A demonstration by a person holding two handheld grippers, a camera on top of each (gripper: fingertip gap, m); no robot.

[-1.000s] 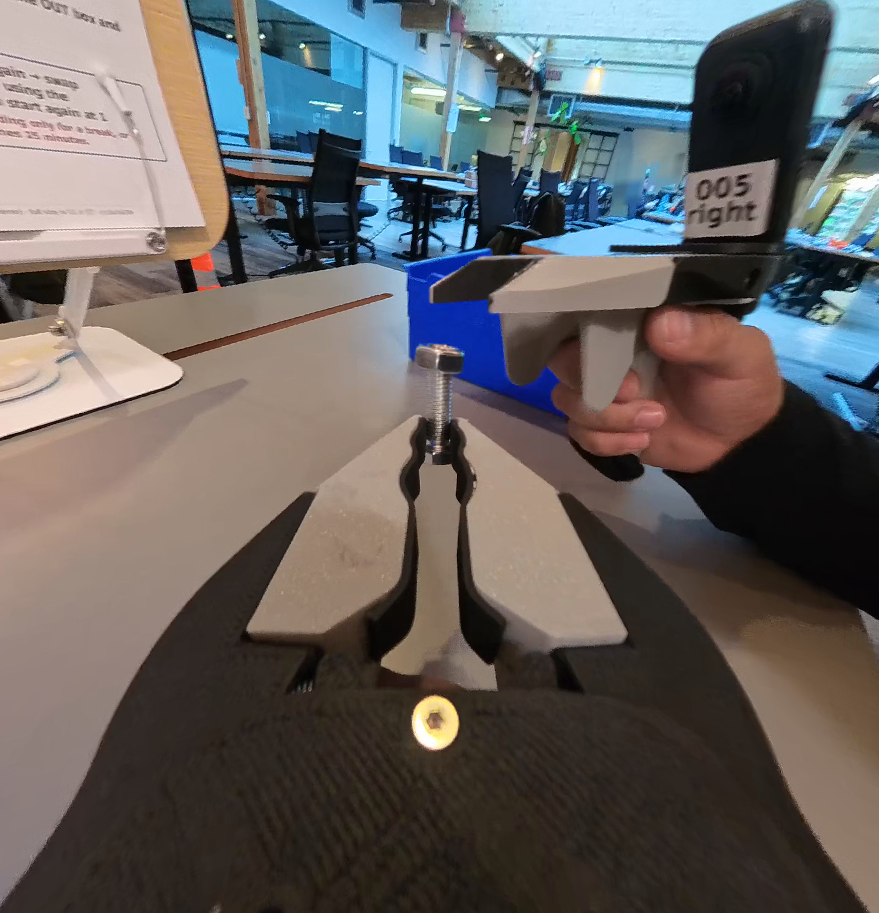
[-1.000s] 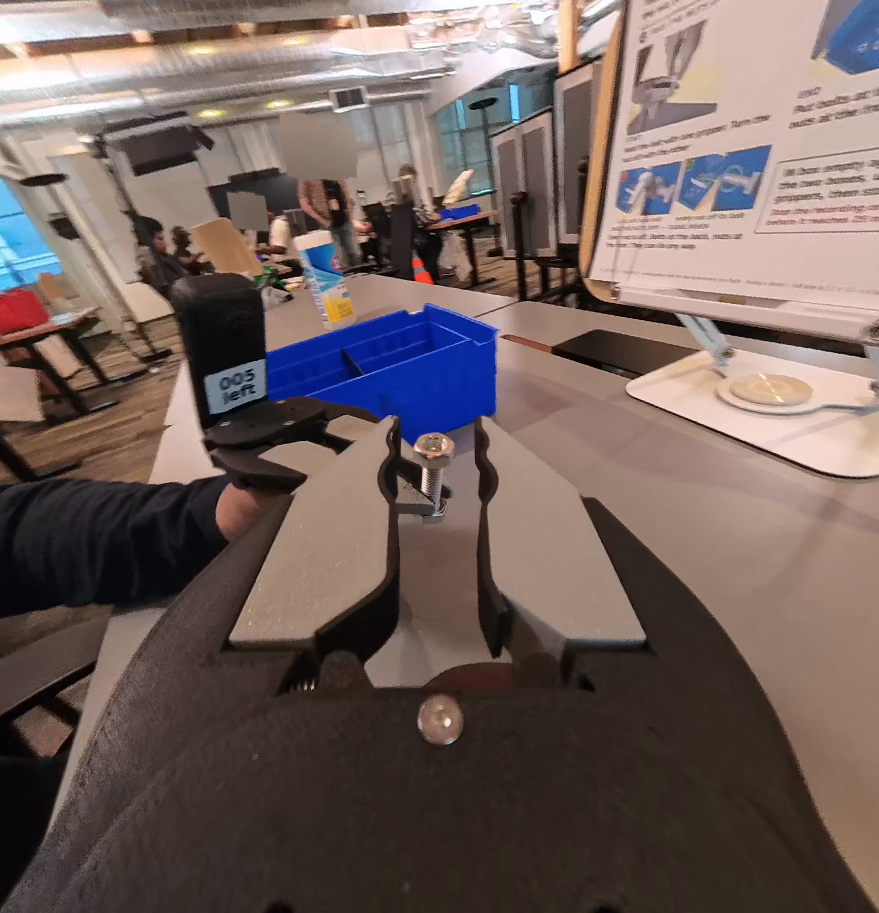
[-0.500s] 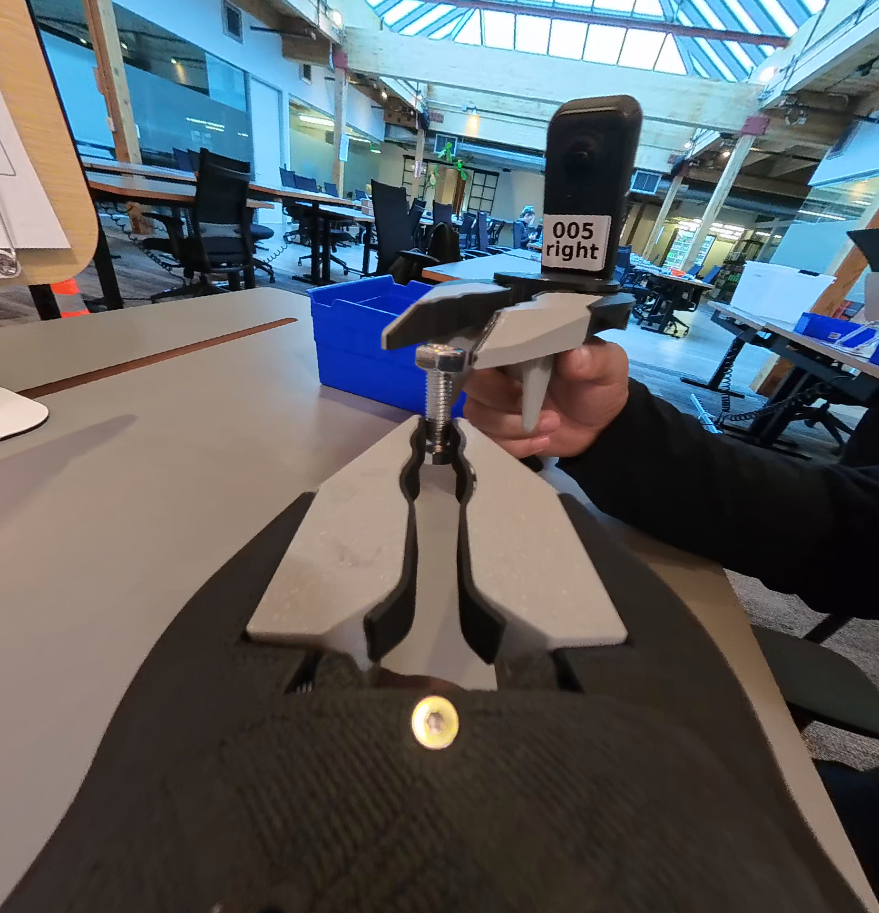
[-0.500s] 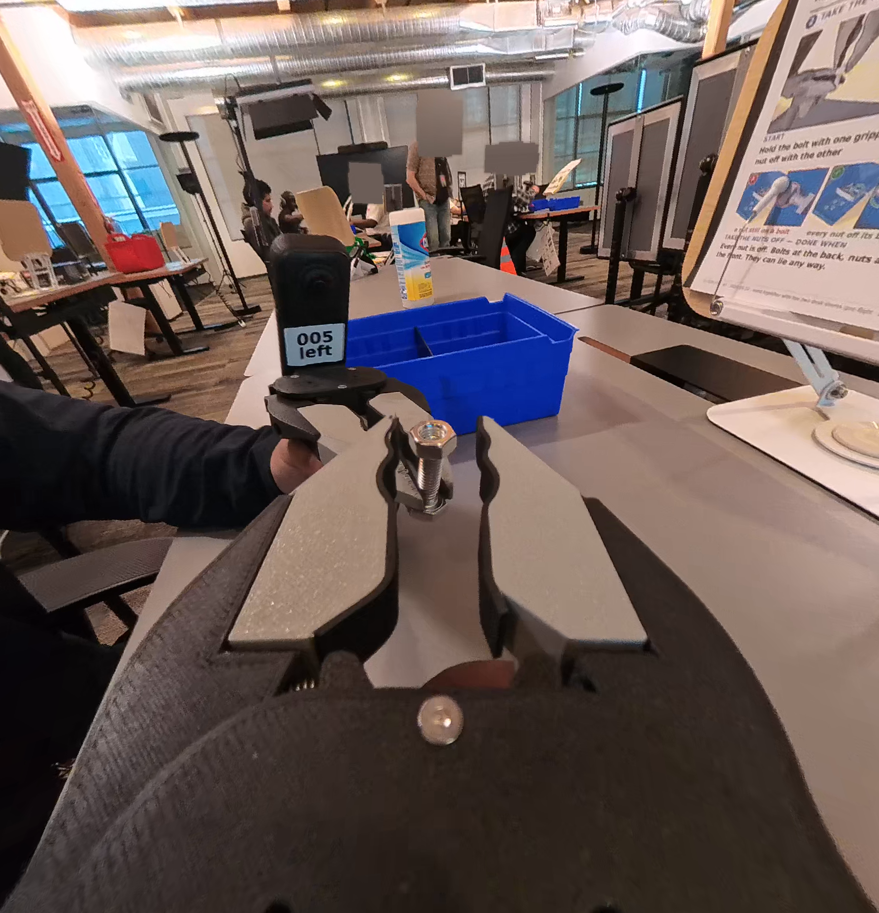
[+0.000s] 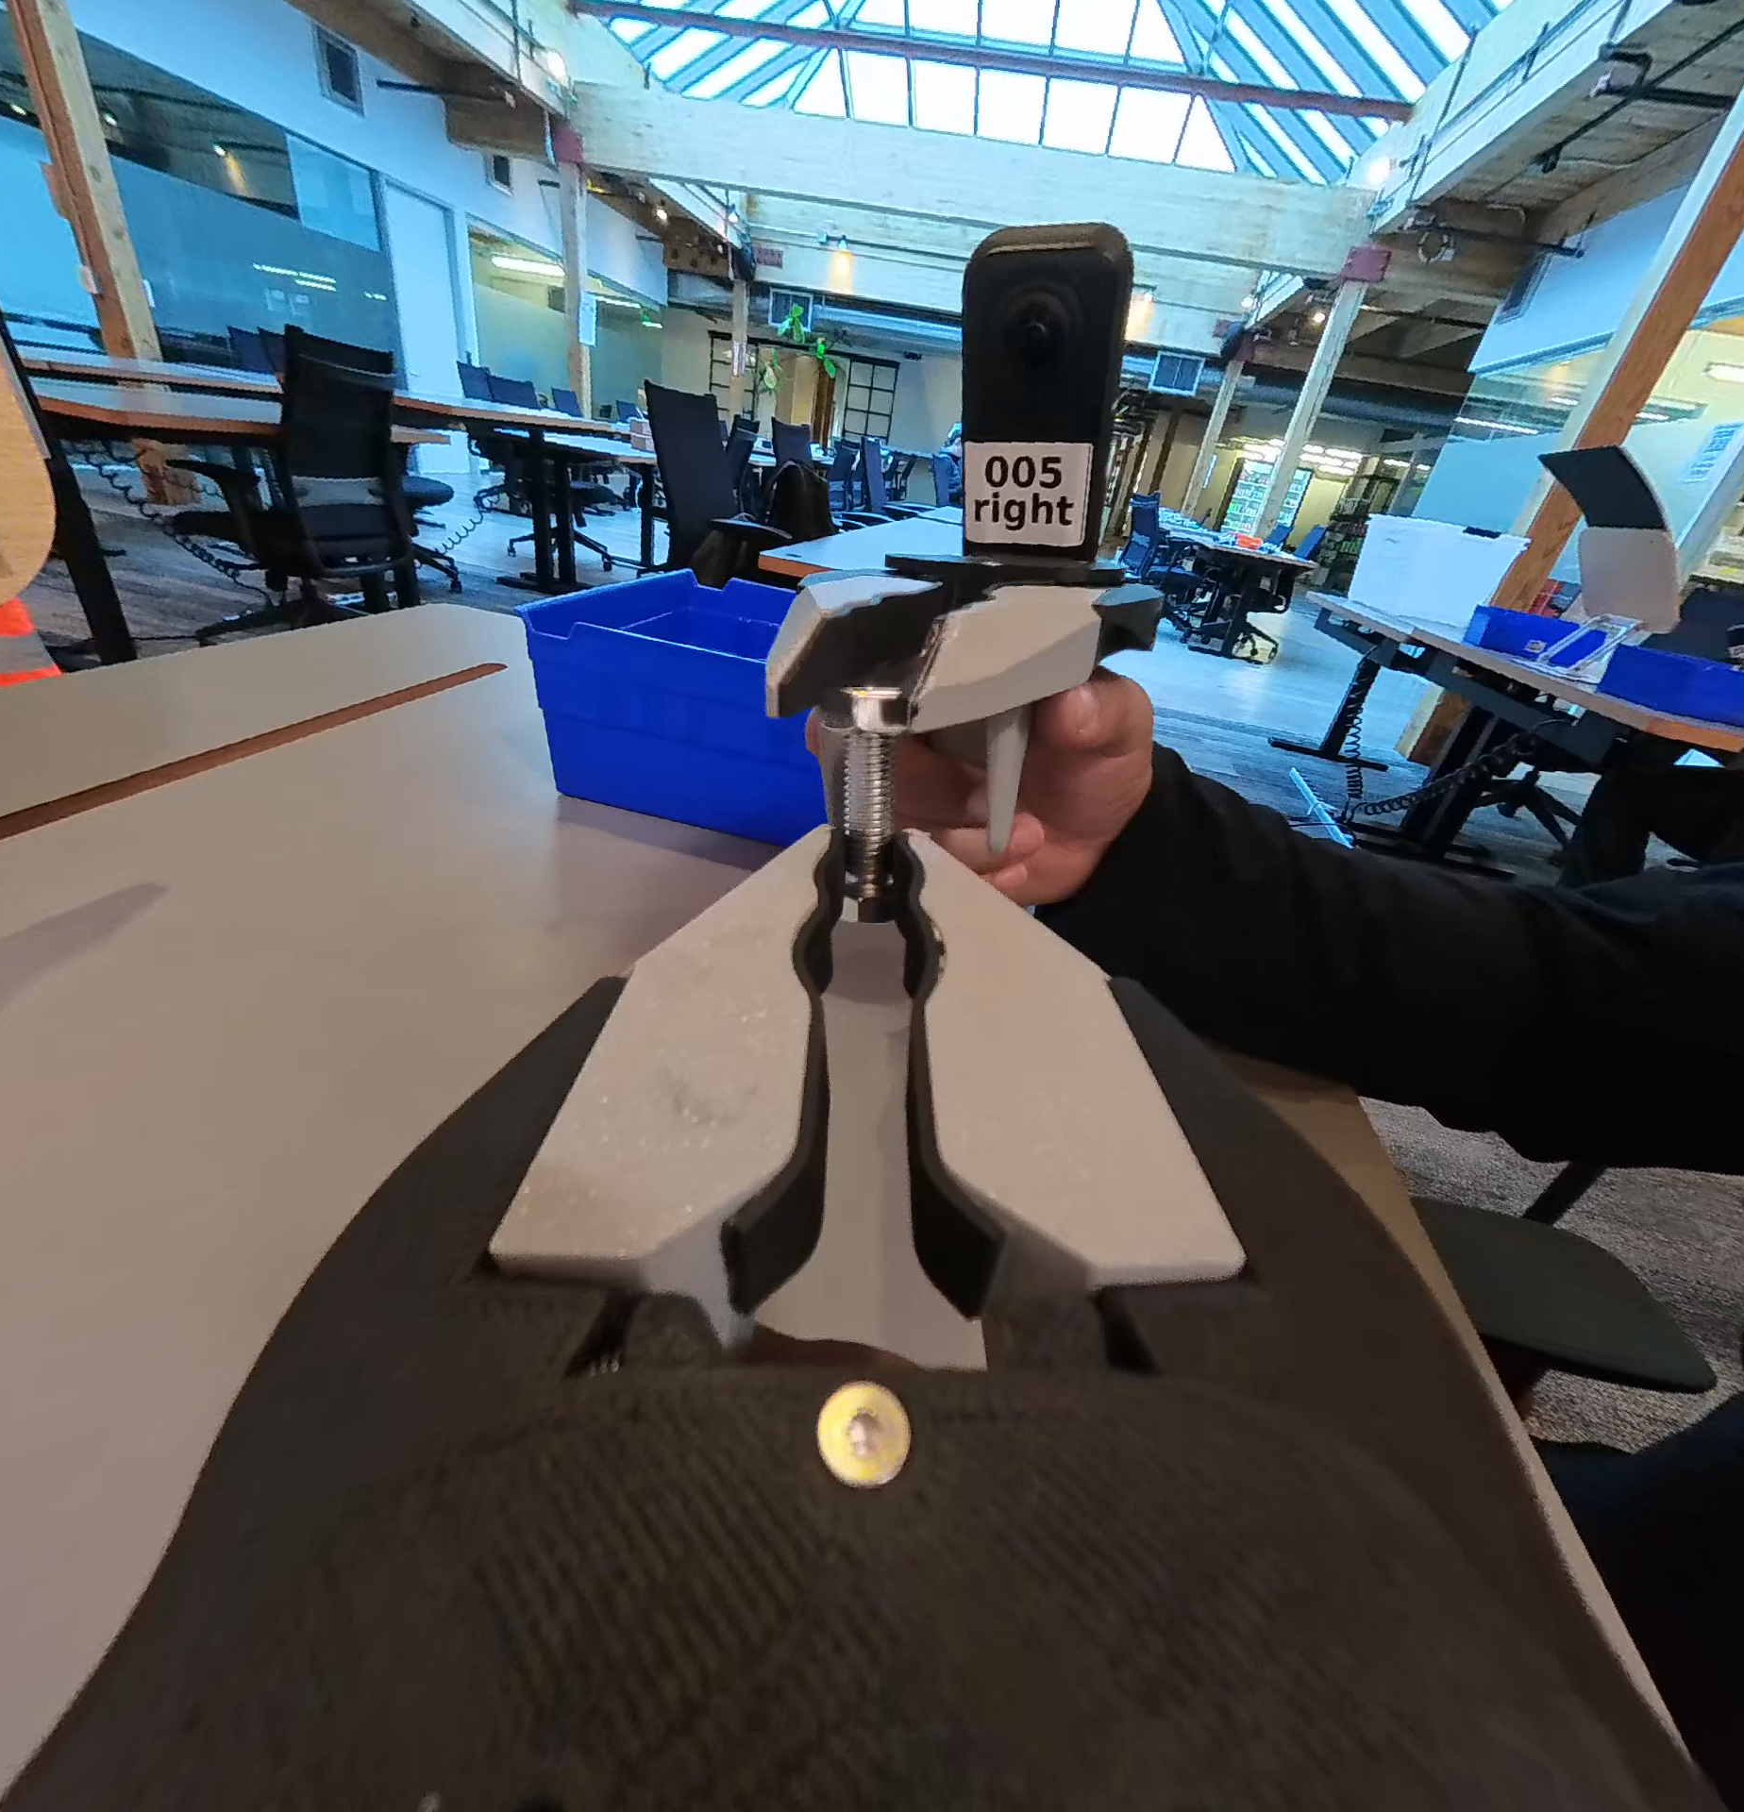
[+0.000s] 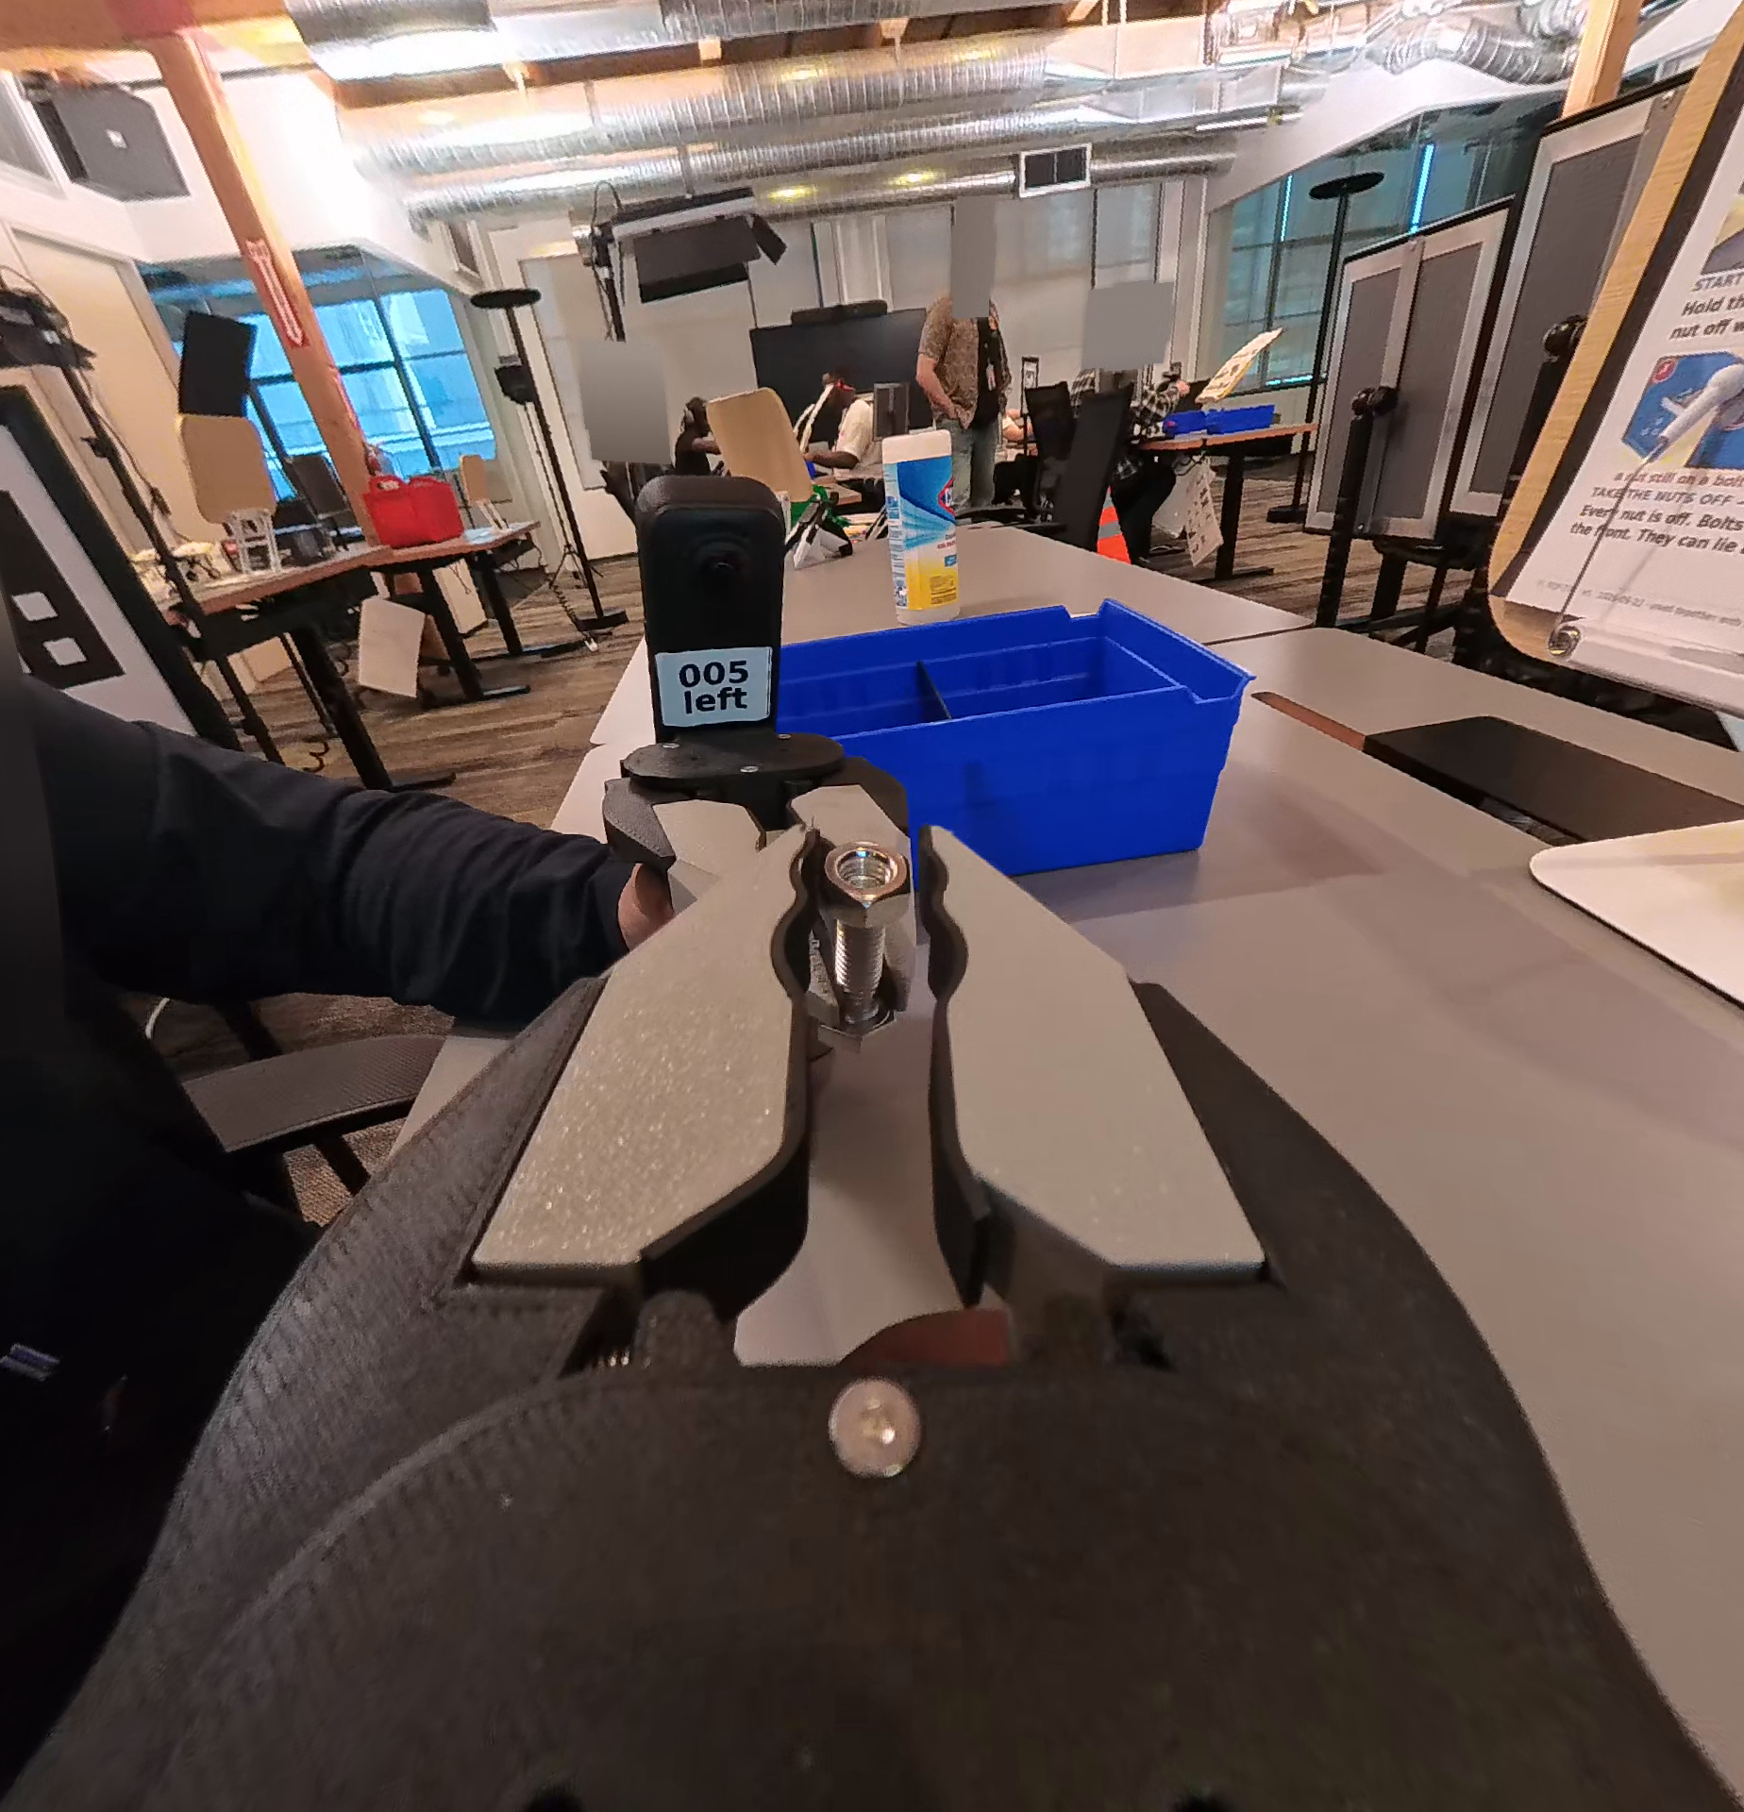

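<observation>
We see the left hand-held gripper (image 5: 868, 887) clamped on the lower end of an upright silver bolt (image 5: 869, 784), held above the grey table (image 5: 260, 931). The right hand-held gripper (image 6: 866, 882) has fingers apart, straddling the nut (image 6: 865, 873) at the bolt's top; contact unclear. A blue bin (image 6: 1045, 775) sits just behind on the table.

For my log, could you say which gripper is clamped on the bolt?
The left gripper: its jaws pinch the bolt at its lower end; the right gripper stands open around the top.
</observation>
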